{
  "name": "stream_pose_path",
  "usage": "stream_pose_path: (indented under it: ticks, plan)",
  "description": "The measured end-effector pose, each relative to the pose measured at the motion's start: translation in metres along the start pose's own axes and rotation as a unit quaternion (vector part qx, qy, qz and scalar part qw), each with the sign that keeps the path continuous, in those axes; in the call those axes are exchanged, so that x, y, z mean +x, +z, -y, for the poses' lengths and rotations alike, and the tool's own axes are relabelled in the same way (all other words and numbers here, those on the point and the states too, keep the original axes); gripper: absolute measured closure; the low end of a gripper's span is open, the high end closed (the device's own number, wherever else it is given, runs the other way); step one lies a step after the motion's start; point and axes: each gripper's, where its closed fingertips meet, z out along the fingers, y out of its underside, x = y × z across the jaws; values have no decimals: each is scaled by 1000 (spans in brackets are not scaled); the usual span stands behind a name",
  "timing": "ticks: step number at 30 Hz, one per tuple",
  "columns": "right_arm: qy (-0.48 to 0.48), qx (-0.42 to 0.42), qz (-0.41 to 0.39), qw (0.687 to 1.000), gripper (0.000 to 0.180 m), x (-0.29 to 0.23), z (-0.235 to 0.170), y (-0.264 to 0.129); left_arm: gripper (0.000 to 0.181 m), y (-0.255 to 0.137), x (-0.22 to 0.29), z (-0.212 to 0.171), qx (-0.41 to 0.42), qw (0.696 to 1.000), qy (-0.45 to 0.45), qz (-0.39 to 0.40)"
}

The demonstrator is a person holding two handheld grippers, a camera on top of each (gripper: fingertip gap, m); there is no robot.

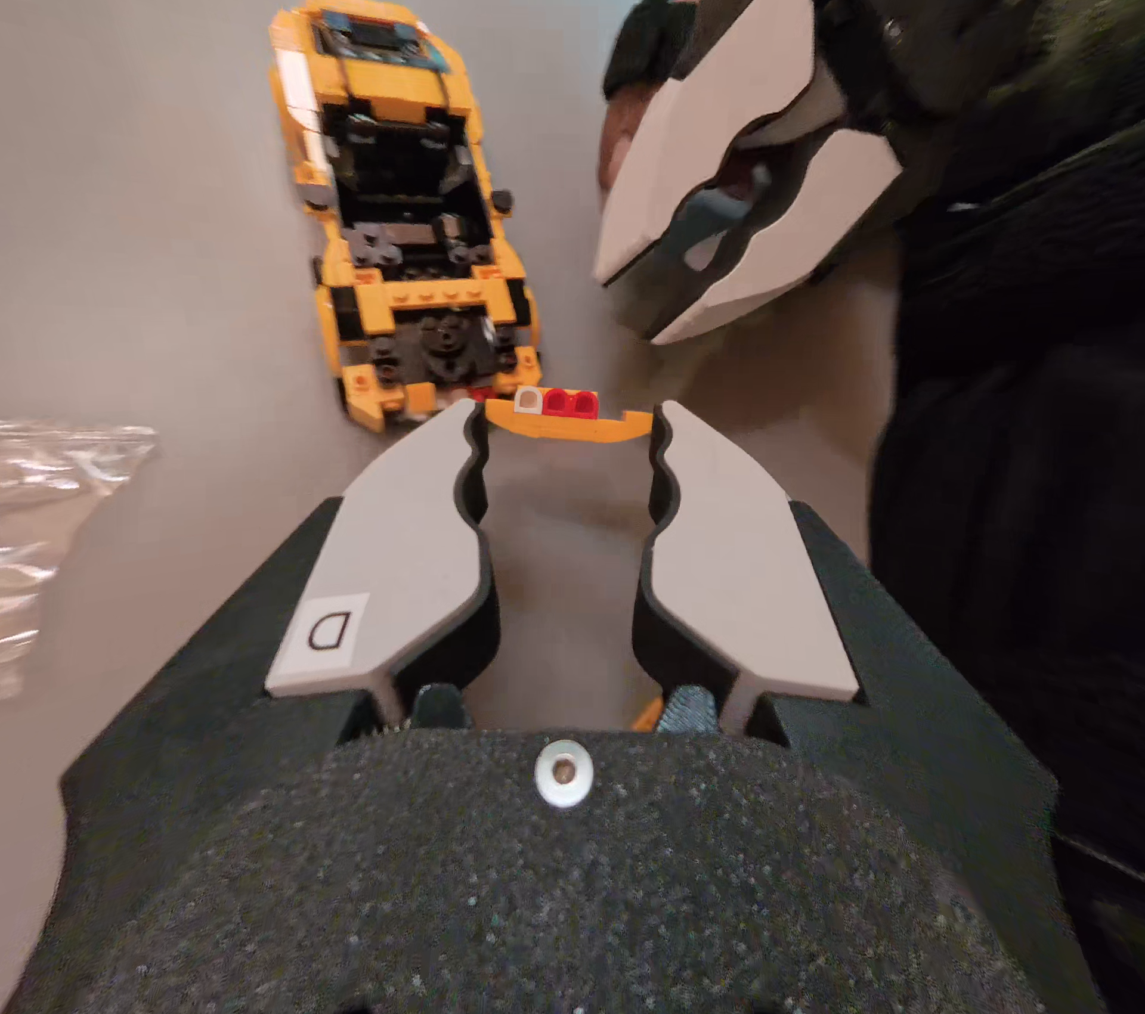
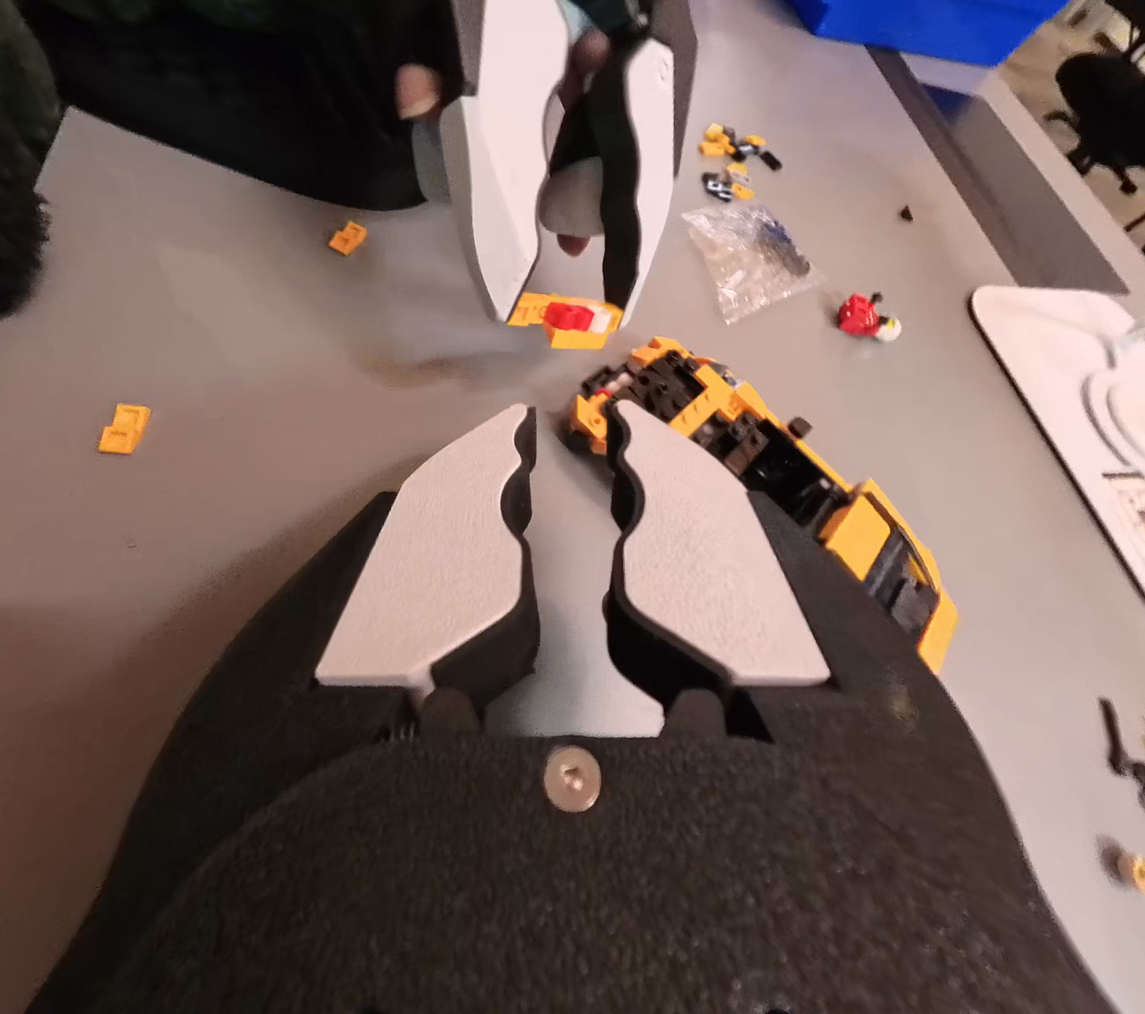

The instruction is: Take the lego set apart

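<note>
Left gripper [image 1: 567,417] is pinching a light, rigid yellow plastic brick strip with red studs [image 1: 567,414] by its ends; right gripper [image 2: 570,414], slightly parted, is holding nothing beside the fragile yellow-and-black brick car [image 2: 762,464].

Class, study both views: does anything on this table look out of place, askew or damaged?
Nothing looks damaged. The yellow car is partly stripped, as the task requires. A yellow-and-red piece sits in the left tongs, and loose yellow bricks lie scattered across the table.

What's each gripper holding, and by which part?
Left gripper holds a small yellow piece with red and white bricks, fingertips on its two ends. Right gripper is empty, fingers apart beside the yellow car.
</note>
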Motion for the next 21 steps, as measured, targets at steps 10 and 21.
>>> stream_pose_path:
  ticks: [10,21]
  plan:
    - [-231,-27,-33,972,149,-20,3,17,131,14,24,-6,-36,994,-33,-102]
    - [-260,6,-110,959,166,-8,11,13,131,10,25,10,12,994,-39,-105]
